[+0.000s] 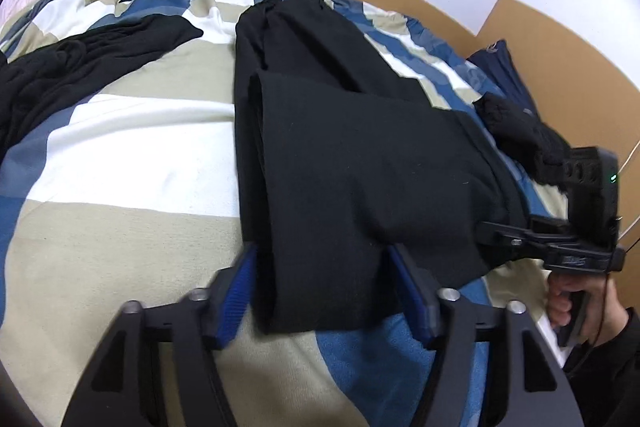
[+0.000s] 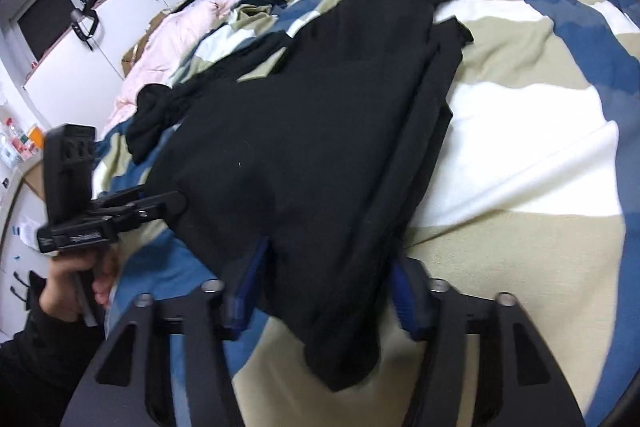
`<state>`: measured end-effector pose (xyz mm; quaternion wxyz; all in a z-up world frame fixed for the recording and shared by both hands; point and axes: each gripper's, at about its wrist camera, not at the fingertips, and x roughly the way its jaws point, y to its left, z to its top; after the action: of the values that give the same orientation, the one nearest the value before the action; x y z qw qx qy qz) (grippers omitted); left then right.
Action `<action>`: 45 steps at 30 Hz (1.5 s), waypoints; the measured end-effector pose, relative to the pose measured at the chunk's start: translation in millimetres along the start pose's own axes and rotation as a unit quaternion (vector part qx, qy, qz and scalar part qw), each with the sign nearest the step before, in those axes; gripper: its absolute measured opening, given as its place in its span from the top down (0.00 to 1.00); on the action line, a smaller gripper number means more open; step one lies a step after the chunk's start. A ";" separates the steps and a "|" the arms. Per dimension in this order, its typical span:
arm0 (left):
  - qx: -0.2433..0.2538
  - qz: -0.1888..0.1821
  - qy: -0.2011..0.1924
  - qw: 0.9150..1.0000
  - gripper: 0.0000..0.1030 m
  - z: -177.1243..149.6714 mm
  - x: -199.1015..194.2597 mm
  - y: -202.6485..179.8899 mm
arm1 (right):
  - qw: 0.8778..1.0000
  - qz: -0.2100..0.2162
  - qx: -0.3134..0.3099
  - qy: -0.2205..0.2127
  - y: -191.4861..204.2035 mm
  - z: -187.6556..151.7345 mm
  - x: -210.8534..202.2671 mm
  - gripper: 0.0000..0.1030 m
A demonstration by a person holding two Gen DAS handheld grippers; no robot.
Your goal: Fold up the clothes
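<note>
Garment: folded black fabric trousers (image 1: pixel 352 155) lie lengthwise on the blue, beige and white striped bed quilt (image 1: pixel 132 147).
Left tongs (image 1: pixel 320 283): part open, straddling the near hem.
Right tongs (image 2: pixel 326 291): part open, fabric between, grip unclear.

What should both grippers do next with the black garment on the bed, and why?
Probably close both grippers on the near hem and lift it toward the far end. The black garment lies lengthwise on the striped duvet, one side already doubled over, and its near edge sits between the blue pads of the left gripper and right gripper, which do not look clamped.
</note>
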<state>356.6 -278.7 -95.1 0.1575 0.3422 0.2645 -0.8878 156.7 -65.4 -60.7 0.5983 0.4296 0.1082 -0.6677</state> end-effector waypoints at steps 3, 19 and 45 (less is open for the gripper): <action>-0.008 -0.022 -0.014 1.000 0.80 -1.2 -11.6 -0.3 | 1.000 0.003 -0.023 -0.011 10.1 1.3 -5.1 0.79; -0.006 0.010 -0.052 0.999 0.48 -1.3 -75.1 -1.6 | 0.999 0.036 -0.022 0.001 24.3 0.2 -54.9 0.49; -0.004 0.046 -0.069 0.997 0.60 12.3 -35.8 -1.2 | 0.997 -0.026 -0.030 -0.073 2.6 21.1 -55.0 0.83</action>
<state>375.2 -281.3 -62.3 0.2173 0.2915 0.2410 -0.8999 145.0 -41.2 -8.3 0.6001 0.3582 0.0953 -0.7089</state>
